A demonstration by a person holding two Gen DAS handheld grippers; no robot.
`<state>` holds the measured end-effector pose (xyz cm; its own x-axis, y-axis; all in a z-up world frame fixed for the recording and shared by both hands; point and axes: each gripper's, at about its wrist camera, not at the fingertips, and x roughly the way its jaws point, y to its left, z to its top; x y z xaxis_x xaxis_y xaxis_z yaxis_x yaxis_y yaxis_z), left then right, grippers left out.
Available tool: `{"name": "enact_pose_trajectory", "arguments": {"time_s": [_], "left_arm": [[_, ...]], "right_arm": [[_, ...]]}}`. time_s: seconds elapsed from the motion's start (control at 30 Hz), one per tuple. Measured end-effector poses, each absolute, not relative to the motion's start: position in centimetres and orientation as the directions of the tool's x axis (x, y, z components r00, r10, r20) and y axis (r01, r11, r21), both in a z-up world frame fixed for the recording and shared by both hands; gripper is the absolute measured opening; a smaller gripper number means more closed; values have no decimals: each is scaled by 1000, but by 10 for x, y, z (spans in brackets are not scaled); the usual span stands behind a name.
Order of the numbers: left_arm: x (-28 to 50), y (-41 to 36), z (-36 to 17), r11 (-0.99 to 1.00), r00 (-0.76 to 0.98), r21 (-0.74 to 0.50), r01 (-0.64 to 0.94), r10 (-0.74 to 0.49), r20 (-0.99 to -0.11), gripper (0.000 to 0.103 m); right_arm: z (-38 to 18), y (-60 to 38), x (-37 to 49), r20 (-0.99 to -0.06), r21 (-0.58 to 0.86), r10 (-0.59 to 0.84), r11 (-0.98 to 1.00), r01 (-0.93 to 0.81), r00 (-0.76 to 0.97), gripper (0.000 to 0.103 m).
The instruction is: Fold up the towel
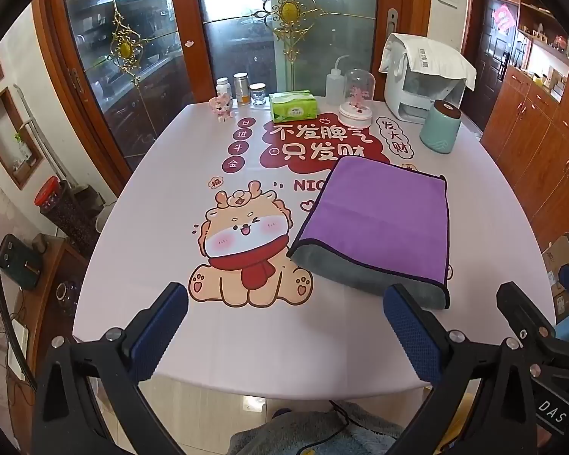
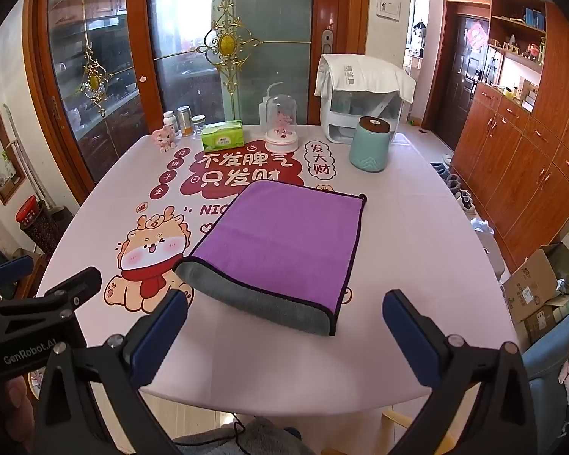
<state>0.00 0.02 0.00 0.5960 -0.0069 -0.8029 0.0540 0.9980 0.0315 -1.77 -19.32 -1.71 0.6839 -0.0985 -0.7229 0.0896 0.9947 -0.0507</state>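
Note:
A purple towel (image 1: pixel 379 220) with a grey underside lies folded flat on the table; it also shows in the right wrist view (image 2: pixel 284 239). Its rolled grey fold faces the near edge. My left gripper (image 1: pixel 284 326) is open and empty, held above the table's near edge, left of the towel's near corner. My right gripper (image 2: pixel 284 333) is open and empty, just short of the towel's folded edge. The right gripper shows at the right edge of the left wrist view (image 1: pixel 542 322), and the left gripper at the left edge of the right wrist view (image 2: pixel 41 295).
The white table (image 2: pixel 265 371) has a cartoon print. At its far side stand a tissue box (image 2: pixel 222 135), a glass dome (image 2: pixel 281 125), a teal jar (image 2: pixel 371 143), a covered white appliance (image 2: pixel 364 98), small jars (image 2: pixel 186 119) and a pink figurine (image 2: pixel 164 140). Cardboard boxes (image 2: pixel 531 288) sit on the floor at right.

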Motion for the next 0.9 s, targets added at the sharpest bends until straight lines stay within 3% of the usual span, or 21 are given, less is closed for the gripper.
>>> {"name": "enact_pose_trajectory", "arguments": {"time_s": [0.9], "left_arm": [[-1,0,-1,998,595,33,51,-3,-804,102]], "right_arm": [[-20,-189,-18,-725,-49,-98,995,90,682,103]]}}
